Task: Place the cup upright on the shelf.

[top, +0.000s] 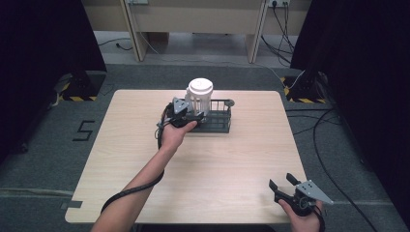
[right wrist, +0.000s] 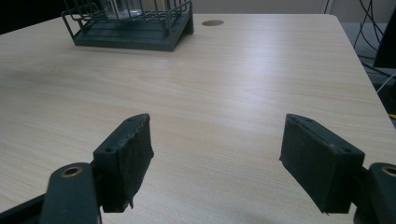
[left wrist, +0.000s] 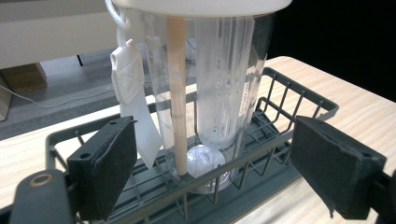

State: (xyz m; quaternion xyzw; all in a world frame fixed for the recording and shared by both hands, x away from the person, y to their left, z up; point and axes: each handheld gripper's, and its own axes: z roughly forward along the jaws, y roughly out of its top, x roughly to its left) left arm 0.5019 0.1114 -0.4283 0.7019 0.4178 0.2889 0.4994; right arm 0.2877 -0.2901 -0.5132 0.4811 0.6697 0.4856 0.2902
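Table: I see a pale wood-grain table (top: pixel 203 164) on a grey carpeted floor (top: pixel 338 145), with a small round brown mark (right wrist: pixel 212 22) on the top near the far edge.
Rack: a dark grey wire rack (top: pixel 217 121) stands toward the far middle of the table; from my right gripper view its near corner sits at the upper left, well apart from my jaws.
Bottle: a clear ribbed plastic bottle (left wrist: pixel 219 84) with a white lid (top: pixel 200 88) stands upright inside the rack, at its left end as I look from the high view.
Bottle contents: a pale straw or stick (left wrist: pixel 176 93) runs down the inside to the bottom.
Strap: a white fabric strap (left wrist: pixel 133 102) hangs from a ring under the lid, down the side of the bottle.
Left gripper: my left gripper (top: pixel 186 118) is at the rack's near left corner, just beside the bottle; its jaws are spread wide with the bottle and rack rail between them, and neither pad (left wrist: pixel 112 163) touches the bottle.
Right gripper: my right gripper (top: pixel 283 183) is held near the table's near right corner, jaws spread apart and holding nothing, over bare tabletop.
Surroundings: black curtains (top: pixel 43 43) stand at both sides, and cables (top: pixel 329 130) trail over the floor at right.
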